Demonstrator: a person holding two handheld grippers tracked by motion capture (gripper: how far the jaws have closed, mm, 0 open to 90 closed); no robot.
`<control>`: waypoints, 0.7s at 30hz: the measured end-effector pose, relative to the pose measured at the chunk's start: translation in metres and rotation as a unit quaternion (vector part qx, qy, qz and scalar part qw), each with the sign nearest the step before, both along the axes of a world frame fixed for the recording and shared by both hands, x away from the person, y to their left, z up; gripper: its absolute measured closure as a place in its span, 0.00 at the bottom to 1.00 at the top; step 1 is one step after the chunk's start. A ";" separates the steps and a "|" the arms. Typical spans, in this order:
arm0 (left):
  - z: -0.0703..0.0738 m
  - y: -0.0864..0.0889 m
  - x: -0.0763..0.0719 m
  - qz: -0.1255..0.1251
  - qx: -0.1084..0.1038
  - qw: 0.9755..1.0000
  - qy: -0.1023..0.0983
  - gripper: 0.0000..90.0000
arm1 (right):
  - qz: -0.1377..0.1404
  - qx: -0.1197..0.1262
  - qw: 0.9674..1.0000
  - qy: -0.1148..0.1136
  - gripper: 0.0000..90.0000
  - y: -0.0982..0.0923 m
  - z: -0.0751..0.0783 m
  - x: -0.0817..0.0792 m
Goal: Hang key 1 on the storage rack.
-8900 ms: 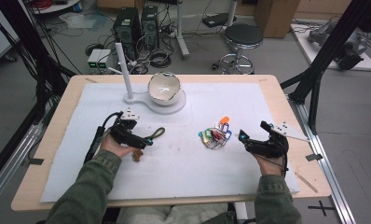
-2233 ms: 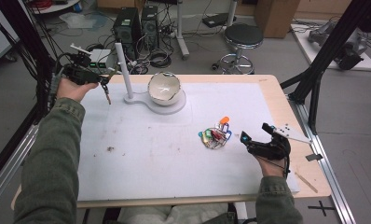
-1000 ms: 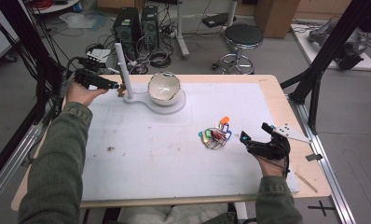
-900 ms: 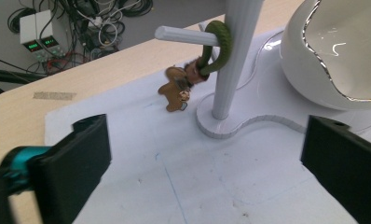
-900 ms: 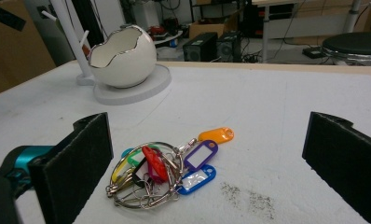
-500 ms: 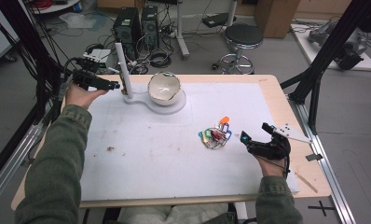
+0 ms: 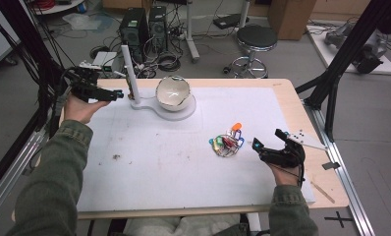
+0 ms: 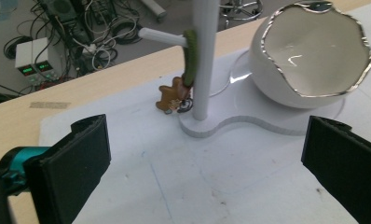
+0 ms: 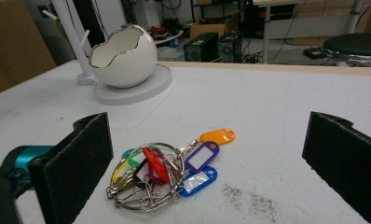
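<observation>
A white stand (image 7: 128, 73) with side pegs rises from a flat base (image 8: 249, 122) at the back left of the white mat. A green strap (image 8: 190, 58) with a small brown bear charm (image 8: 171, 97) hangs from a peg beside the post. A white egg-shaped bowl (image 7: 173, 92) sits on the same base. My left gripper (image 7: 116, 93) hovers just left of the post; its jaws have just been opening and nothing is between them. A bundle of keys with coloured tags (image 9: 165, 172) lies on the mat before my right gripper (image 7: 268, 139), which rests open.
The wooden table edge (image 7: 282, 83) borders the mat. Beyond the back edge stand computer towers (image 7: 143, 22), cables and a stool (image 7: 255, 39). Black frame struts (image 7: 336, 73) stand at the right, and dark specks (image 7: 116, 157) dot the mat.
My left gripper has drawn back leftward from the stand's post, with the strap and bear charm left hanging on the peg. The right gripper has kept still.
</observation>
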State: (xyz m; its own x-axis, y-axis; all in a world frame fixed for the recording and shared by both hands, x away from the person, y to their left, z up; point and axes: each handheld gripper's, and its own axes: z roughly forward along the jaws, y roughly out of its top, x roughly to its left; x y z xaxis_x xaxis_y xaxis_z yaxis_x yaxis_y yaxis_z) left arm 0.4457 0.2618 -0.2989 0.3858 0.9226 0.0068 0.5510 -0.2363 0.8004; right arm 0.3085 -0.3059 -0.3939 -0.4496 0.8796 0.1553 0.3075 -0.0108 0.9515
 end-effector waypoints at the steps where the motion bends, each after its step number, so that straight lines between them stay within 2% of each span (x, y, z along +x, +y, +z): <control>1: 0.001 -0.001 -0.002 -0.002 0.001 1.000 -0.001 0.02 | 0.000 0.000 1.000 0.000 0.01 0.000 0.000 0.000; 6: 0.003 -0.004 -0.010 -0.005 0.000 1.000 -0.009 0.02 | -0.001 0.001 1.000 -0.001 0.01 0.000 0.000 0.000; 11: 0.000 -0.002 -0.017 -0.006 -0.012 1.000 -0.015 0.02 | -0.001 0.001 1.000 -0.001 0.01 -0.001 0.000 0.000; 21: -0.010 0.001 -0.024 -0.003 -0.014 1.000 -0.009 0.02 | -0.001 0.000 1.000 -0.001 0.01 0.000 0.000 0.000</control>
State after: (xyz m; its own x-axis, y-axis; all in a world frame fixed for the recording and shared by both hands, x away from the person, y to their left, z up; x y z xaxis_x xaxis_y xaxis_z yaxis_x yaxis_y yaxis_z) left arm 0.4219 0.2632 -0.3086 0.3923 0.9198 -0.0116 0.5350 -0.2178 0.8163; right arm 0.3086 -0.3062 -0.3941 -0.4487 0.8803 0.1539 0.3050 -0.0110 0.9523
